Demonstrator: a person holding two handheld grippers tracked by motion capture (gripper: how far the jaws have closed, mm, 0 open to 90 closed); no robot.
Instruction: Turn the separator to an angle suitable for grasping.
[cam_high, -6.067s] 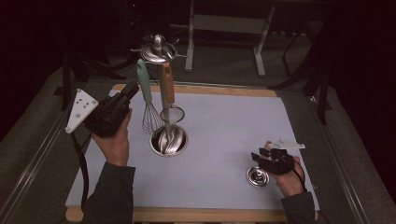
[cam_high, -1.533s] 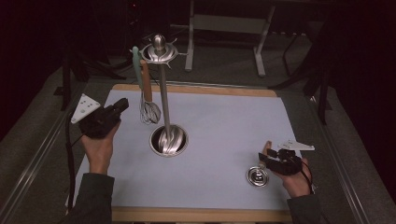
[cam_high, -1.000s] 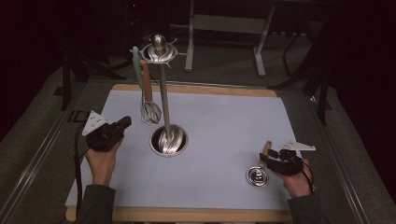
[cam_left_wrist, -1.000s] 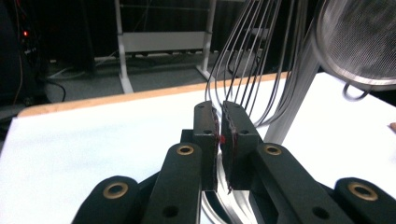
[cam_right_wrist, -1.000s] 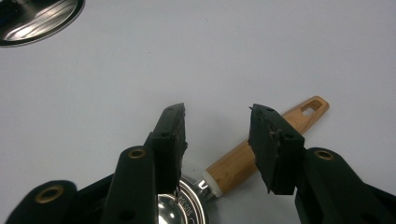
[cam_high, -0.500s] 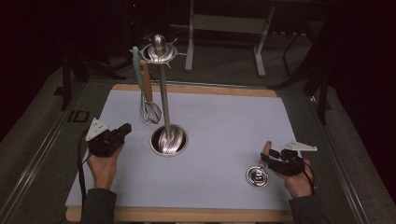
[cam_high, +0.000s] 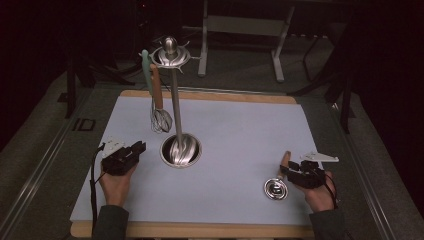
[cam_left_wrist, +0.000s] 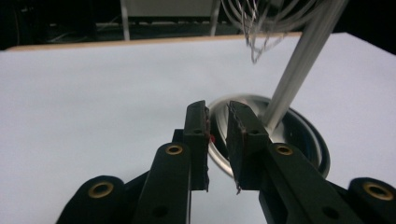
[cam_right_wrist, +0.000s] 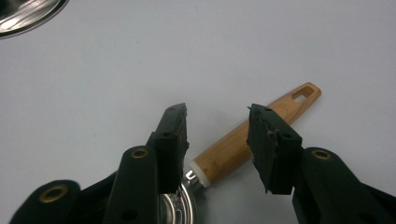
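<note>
Pale mat bears wooden-handled utensil (cam_right_wrist: 254, 135) lying between right gripper's (cam_right_wrist: 217, 140) open, non-gripping jaws.

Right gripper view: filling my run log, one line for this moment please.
right tool: open, astride wooden-handled steel ladle | ladle: flat on pale blue mat | grip: none yet

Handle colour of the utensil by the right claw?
Light wood handle, white collar; clearest in the right gripper view.

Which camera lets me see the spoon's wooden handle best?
The right gripper view: the wooden handle lies close up on the table between the open jaws of the right gripper, its hanging slot plain to see. The high view shows it small and partly hidden by that gripper. The left gripper view looks toward the stand's base instead.
</note>
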